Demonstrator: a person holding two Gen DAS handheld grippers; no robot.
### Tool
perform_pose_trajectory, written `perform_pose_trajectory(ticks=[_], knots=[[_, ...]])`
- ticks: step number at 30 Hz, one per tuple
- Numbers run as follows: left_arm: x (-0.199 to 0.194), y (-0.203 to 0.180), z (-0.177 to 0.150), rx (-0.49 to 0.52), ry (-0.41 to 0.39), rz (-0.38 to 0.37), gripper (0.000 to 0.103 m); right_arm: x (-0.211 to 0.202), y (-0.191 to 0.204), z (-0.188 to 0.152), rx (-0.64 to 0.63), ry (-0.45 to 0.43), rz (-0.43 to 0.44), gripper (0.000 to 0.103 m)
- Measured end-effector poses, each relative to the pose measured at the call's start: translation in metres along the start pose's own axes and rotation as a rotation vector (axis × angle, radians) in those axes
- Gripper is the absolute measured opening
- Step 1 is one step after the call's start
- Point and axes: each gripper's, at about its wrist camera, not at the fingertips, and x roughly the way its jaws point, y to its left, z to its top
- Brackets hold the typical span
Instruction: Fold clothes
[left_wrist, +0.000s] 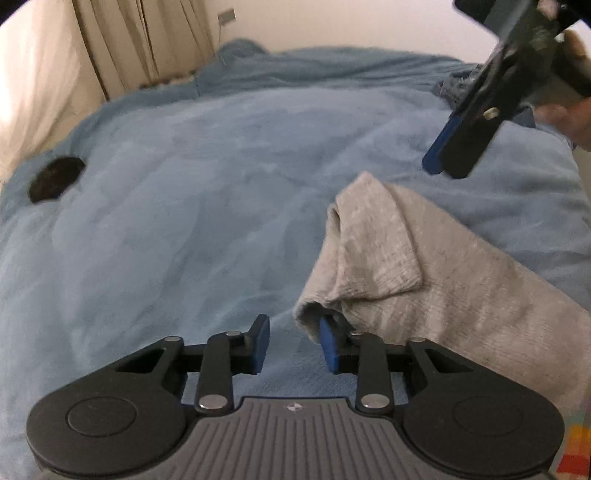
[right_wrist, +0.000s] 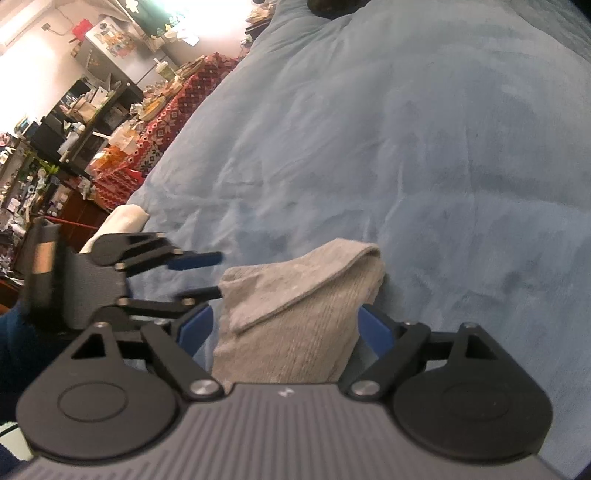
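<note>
A blue plush blanket (left_wrist: 221, 192) covers the bed and fills most of both wrist views, rumpled into soft folds. Far to the left in the left wrist view hang beige curtains (left_wrist: 147, 40) against a pale wall, and a small dark object (left_wrist: 55, 179) lies on the blanket near its left edge — too blurred to say what it is. In the right wrist view a cluttered room shows beyond the bed's edge: dark shelves (right_wrist: 74, 122) crowded with small things and a red patterned cloth (right_wrist: 173, 110) over a surface just beside the bed.

The grey garment (left_wrist: 406, 266) lies on the blanket at the near right of the left wrist view, one corner doubled back over itself in a flap.

The left gripper (left_wrist: 293, 345) has its blue pads a little apart with blanket showing in the gap; the garment's near corner drapes against the right-hand pad (left_wrist: 328, 345), but nothing is pinched. The right gripper (right_wrist: 284, 332) is spread wide — the garment's folded end sits between its two pads without either pressing on it. In the left wrist view it hangs above the garment's far end, a hand (left_wrist: 569, 118) behind it.
</note>
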Motion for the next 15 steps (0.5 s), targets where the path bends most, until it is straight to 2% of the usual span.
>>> perform_pose_trajectory(ticks=[3, 5, 8, 9, 10, 12, 14, 15], knots=[[0.015, 0.005, -0.004, -0.078, 0.028, -0.037, 0.013, 0.001, 0.001, -0.004, 0.003, -0.010, -0.029, 0.088], [0.019, 0.008, -0.008, -0.128, 0.032, -0.058, 0.012, 0.000, 0.006, -0.005, -0.026, -0.030, -0.042, 0.082], [0.019, 0.009, -0.012, -0.180, 0.030, -0.074, 0.008, 0.003, 0.012, 0.002, -0.043, -0.045, -0.046, 0.070], [0.018, 0.009, -0.013, -0.198, 0.029, -0.082, 0.007, 0.006, 0.013, 0.009, -0.030, -0.042, -0.055, 0.060], [0.016, 0.006, -0.013, -0.211, 0.025, -0.096, 0.007, 0.009, 0.015, 0.017, -0.012, -0.034, -0.061, 0.054], [0.013, 0.006, -0.014, -0.241, 0.016, -0.124, 0.007, 0.017, 0.018, 0.035, 0.046, 0.004, -0.077, 0.049], [0.010, 0.006, -0.015, -0.255, 0.009, -0.131, 0.007, 0.031, 0.026, 0.053, 0.096, 0.069, -0.101, 0.043], [0.012, 0.005, -0.015, -0.263, 0.006, -0.134, 0.007, 0.039, 0.031, 0.061, 0.115, 0.108, -0.117, 0.037]])
